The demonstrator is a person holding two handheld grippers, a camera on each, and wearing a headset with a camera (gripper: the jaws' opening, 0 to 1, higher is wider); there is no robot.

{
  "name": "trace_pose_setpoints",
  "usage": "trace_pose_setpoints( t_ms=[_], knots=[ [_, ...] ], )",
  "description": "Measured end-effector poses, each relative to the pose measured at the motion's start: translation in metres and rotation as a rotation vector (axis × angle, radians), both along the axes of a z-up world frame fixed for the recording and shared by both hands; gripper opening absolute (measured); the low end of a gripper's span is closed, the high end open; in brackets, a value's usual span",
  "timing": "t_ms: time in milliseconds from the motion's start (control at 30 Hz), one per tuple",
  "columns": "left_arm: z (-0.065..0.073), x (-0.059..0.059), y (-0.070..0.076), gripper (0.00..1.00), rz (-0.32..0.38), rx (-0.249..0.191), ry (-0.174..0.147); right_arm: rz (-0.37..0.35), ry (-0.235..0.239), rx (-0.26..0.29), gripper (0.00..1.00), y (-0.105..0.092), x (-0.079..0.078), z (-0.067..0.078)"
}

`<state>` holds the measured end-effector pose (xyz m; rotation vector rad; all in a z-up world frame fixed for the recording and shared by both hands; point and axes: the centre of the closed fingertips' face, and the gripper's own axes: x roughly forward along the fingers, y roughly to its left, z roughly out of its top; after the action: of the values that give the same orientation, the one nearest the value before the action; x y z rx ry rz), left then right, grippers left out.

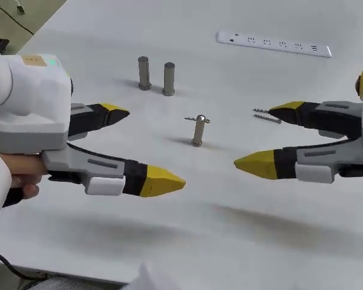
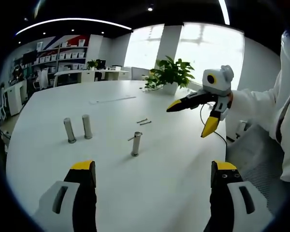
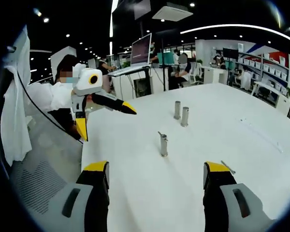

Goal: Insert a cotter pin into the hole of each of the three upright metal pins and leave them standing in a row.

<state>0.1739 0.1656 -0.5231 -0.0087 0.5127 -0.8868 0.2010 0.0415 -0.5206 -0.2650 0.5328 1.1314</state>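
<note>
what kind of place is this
Probably an open-plan office: a large white table, a desk monitor, shelves and a potted plant by big windows.

- Two loose silver cotter pins (image 1: 266, 118), ends hidden behind the upper jaw of the black-and-yellow right gripper (image 1: 253, 136).
- Its body, cut off by the head view's right edge.
- Two rear grey metal pins (image 1: 144, 73), holes too small to see.
</note>
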Motion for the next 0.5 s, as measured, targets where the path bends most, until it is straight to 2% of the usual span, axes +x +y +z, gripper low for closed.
trace_pose_setpoints(
  t_ms=[233,500],
  knots=[
    [0.005,-0.004,0.001,0.99,0.013,-0.017,0.000,-0.074,0.019,0.012,0.85,-0.025,-0.009,0.001],
    [0.006,-0.008,0.004,0.99,0.022,-0.015,0.004,-0.168,0.029,0.032,0.90,-0.052,-0.012,0.002]
  ],
)
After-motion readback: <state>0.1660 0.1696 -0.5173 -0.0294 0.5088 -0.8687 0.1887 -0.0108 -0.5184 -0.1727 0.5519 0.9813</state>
